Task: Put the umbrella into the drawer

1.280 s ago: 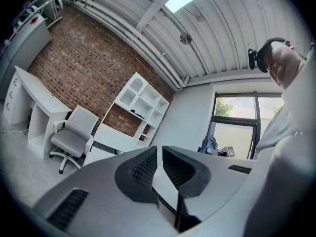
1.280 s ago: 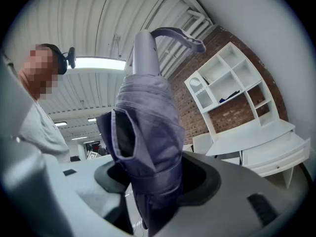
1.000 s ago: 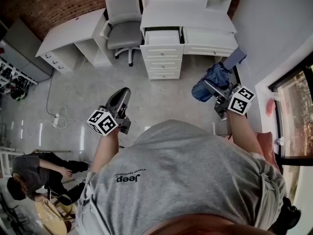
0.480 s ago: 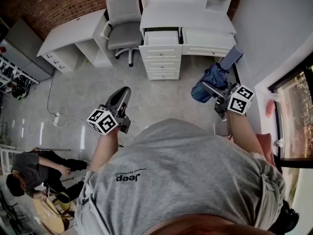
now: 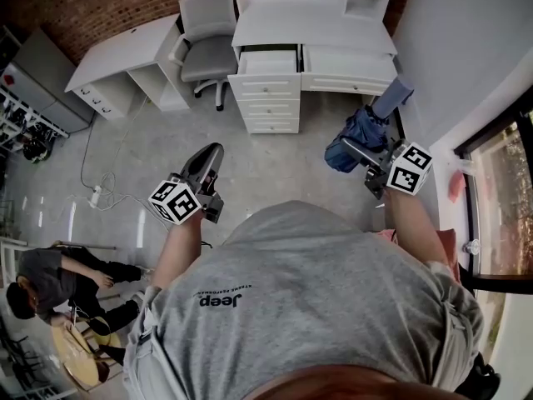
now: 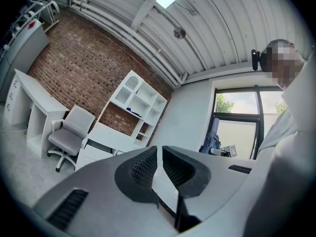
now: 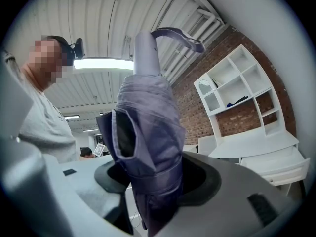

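A folded blue umbrella [image 5: 356,136] stands up out of my right gripper [image 5: 366,152], its grey handle [image 5: 391,97] pointing toward the desk. In the right gripper view the umbrella [image 7: 148,127] fills the space between the jaws, and the right gripper [image 7: 150,181] is shut on its folded cloth. My left gripper [image 5: 210,158] hangs over the bare floor with its jaws together and nothing in them; the left gripper [image 6: 159,149] faces the desk. Ahead stands a white desk [image 5: 333,27] with its top drawer [image 5: 268,62] pulled open.
A grey office chair [image 5: 208,44] sits left of the drawers, beside a second white desk [image 5: 125,57]. A cable and power strip [image 5: 96,194] lie on the floor at left. A person [image 5: 58,282] crouches at lower left. A window [image 5: 500,198] lines the right wall.
Both grippers have moved a little forward toward the desk, the umbrella still in the right one. The crouching person has slid lower in the view.
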`<action>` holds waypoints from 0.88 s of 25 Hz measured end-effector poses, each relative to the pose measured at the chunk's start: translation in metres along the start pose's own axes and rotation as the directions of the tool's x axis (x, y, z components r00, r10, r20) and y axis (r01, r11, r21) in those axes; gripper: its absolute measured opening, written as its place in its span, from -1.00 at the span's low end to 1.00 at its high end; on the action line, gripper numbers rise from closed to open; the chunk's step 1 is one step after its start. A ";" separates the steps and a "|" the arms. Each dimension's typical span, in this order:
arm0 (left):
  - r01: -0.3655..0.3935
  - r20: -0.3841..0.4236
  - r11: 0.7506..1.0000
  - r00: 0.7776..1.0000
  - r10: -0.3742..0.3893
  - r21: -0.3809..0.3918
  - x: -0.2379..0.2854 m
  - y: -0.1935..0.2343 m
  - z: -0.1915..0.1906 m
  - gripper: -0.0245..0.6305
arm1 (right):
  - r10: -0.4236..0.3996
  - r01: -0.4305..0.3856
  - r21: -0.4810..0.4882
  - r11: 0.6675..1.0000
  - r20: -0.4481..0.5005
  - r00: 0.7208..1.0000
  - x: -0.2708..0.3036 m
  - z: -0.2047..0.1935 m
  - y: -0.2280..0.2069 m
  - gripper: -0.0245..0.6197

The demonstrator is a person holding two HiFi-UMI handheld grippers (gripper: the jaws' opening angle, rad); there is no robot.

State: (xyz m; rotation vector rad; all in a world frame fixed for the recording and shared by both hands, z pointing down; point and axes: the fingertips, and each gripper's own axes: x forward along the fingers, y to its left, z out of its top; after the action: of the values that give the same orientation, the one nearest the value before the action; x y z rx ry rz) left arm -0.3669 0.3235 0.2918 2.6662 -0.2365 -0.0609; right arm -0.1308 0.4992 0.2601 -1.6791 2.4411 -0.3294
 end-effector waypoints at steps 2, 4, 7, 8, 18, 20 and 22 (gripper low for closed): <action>-0.002 -0.007 1.000 1.000 0.002 -0.004 0.007 -0.008 -0.006 -0.78 | 0.002 -0.002 0.000 1.000 -0.001 1.000 -0.010 -0.002 -0.004 -0.11; -0.002 -0.017 1.000 1.000 0.002 -0.006 0.012 -0.016 -0.014 -0.78 | 0.002 -0.002 0.001 1.000 0.000 1.000 -0.020 -0.005 -0.009 -0.11; -0.005 -0.037 1.000 0.999 0.005 -0.004 0.018 -0.023 -0.023 -0.78 | -0.006 0.006 0.009 1.000 0.003 1.000 -0.030 -0.011 -0.018 -0.11; -0.007 -0.041 1.000 0.999 0.007 -0.003 0.019 -0.024 -0.024 -0.78 | -0.008 0.008 0.014 1.000 0.003 1.000 -0.031 -0.012 -0.021 -0.11; 0.019 -0.057 1.000 0.998 -0.020 -0.024 0.036 0.000 -0.022 -0.78 | -0.035 0.036 0.025 0.999 -0.022 0.999 -0.009 -0.019 -0.041 -0.11; 0.031 -0.058 0.999 0.998 -0.033 -0.032 0.041 0.008 -0.024 -0.78 | -0.042 0.042 0.018 0.999 -0.027 0.999 -0.005 -0.021 -0.043 -0.11; 0.042 -0.063 0.998 0.997 -0.044 -0.038 0.046 0.018 -0.023 -0.78 | -0.051 0.052 0.017 0.999 -0.026 0.998 0.003 -0.021 -0.047 -0.11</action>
State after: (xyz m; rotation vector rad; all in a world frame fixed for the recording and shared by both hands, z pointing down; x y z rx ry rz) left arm -0.3225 0.3092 0.3201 2.6314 -0.1557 0.0054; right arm -0.0947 0.4824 0.2931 -1.7435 2.4085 -0.3804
